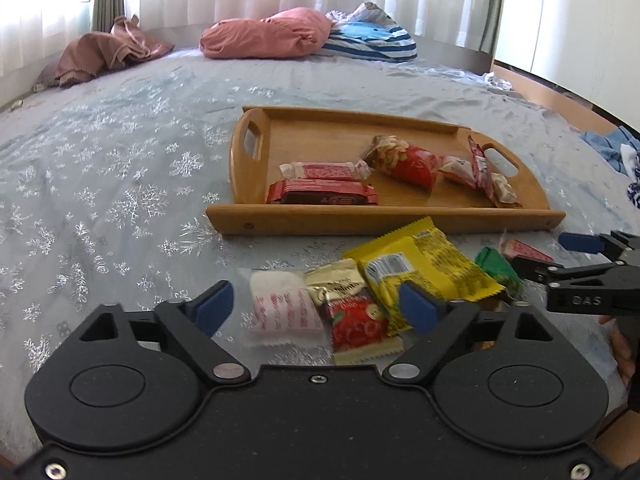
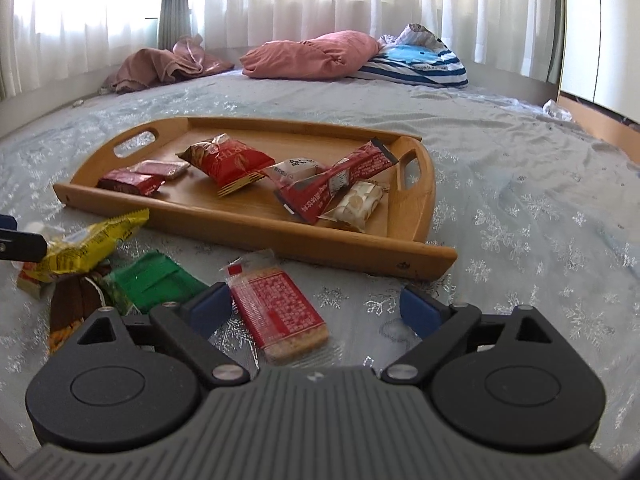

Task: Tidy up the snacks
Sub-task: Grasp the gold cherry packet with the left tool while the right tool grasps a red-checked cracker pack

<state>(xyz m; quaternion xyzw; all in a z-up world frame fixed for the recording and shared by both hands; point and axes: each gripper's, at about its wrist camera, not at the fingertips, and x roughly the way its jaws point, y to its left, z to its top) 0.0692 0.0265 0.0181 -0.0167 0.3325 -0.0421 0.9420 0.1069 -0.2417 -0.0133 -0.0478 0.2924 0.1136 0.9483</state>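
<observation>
A wooden tray (image 1: 384,221) (image 2: 240,222) lies on the bed and holds several red and white snack packets. In front of it is a loose heap: a white-and-red packet (image 1: 280,306), a gold packet (image 1: 338,280), a red strawberry packet (image 1: 358,326), a yellow bag (image 1: 424,264) (image 2: 86,246) and a green packet (image 1: 498,266) (image 2: 154,278). My left gripper (image 1: 316,308) is open, its pads either side of the white, gold and red packets without pressing them. My right gripper (image 2: 316,310) (image 1: 580,264) is open around a red cracker packet (image 2: 276,312), whose left edge lies close to the left pad.
The bed is covered by a grey snowflake sheet (image 1: 120,184). At the far end lie a pink pillow (image 1: 268,34), a striped blue pillow (image 1: 372,40) and brown cloth (image 1: 100,54). Curtains hang behind. A wooden floor (image 2: 600,124) shows beyond the bed's right edge.
</observation>
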